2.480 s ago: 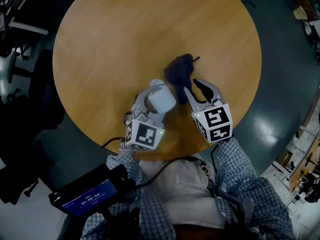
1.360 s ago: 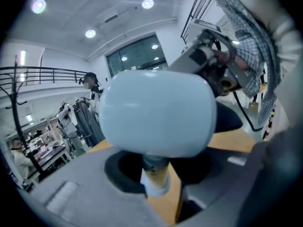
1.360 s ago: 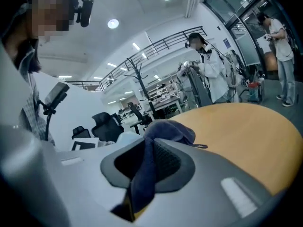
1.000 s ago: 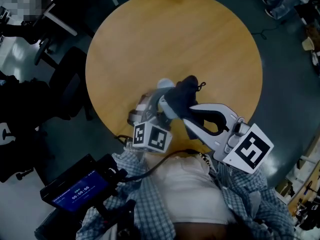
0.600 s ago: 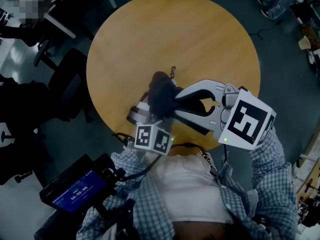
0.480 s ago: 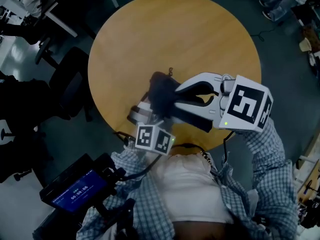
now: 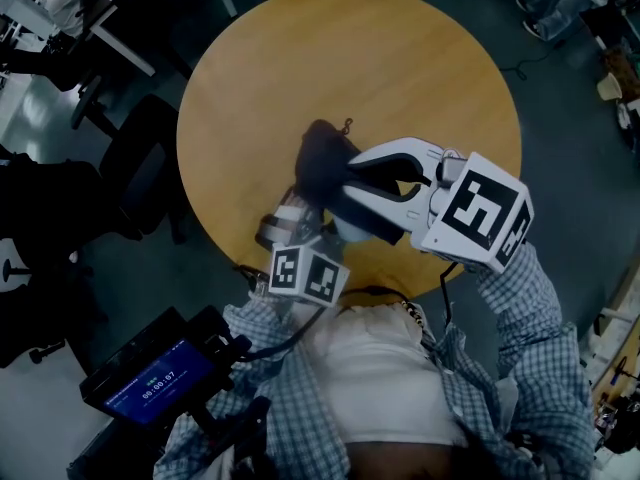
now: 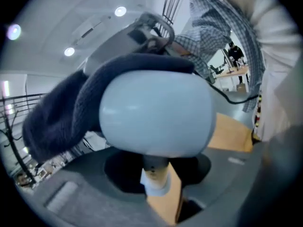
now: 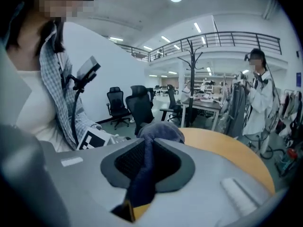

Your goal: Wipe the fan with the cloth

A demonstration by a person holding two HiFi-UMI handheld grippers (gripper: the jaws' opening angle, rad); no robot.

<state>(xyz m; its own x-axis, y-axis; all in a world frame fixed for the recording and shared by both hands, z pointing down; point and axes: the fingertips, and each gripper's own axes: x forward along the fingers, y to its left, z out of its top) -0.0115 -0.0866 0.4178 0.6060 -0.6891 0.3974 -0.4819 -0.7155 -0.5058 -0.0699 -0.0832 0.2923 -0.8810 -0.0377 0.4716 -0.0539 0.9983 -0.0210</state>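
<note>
Mid-task, wiping underway. L hand-held gripper [image 8: 156, 186] is clamped on the stem of the fan [image 8: 156, 115] and holds it up off the bench [image 7: 400, 68], near the person's body. R hand-held gripper [image 9: 142, 148] is nipped narrow on the dark cloth [image 9: 160, 130], w/ a fold running between its jaws. In the L gripper view the cloth is draped over the top and one side of the fan head; the front face is bare. Judgement: grasps done, first passes on. Left: rest of head, stem, then set down. Can't tell how clean the fan is.

Open-plan office: swivel chairs [image 9: 115, 102], desks [image 9: 208, 107].
</note>
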